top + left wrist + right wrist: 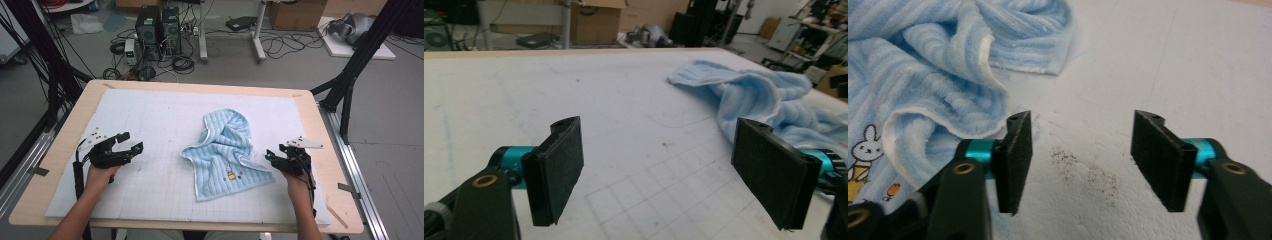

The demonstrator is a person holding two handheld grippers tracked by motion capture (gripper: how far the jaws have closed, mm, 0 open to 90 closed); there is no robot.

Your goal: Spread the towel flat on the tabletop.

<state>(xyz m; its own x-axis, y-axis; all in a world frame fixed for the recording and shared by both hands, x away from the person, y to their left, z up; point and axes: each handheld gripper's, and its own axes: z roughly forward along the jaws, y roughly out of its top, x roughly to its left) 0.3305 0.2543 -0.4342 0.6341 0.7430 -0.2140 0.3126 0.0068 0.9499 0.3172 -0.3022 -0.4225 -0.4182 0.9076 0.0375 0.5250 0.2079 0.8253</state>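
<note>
Now both grippers, left (131, 141) and right (270, 154), hold their jaws wide and empty beside the blue towel (227, 155).

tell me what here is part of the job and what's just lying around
In the job:
- light blue striped towel, rumpled on the white mat
- left gripper, open, nothing between its jaws
- right gripper, open beside the towel's edge

Lying about:
- two computer towers on the floor
- cardboard box
- loose cables

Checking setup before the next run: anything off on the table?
The towel lies crumpled mid-mat, its top corner folded over. Dark specks dot the mat between the right tongs. Nothing spilled or broken.
</note>
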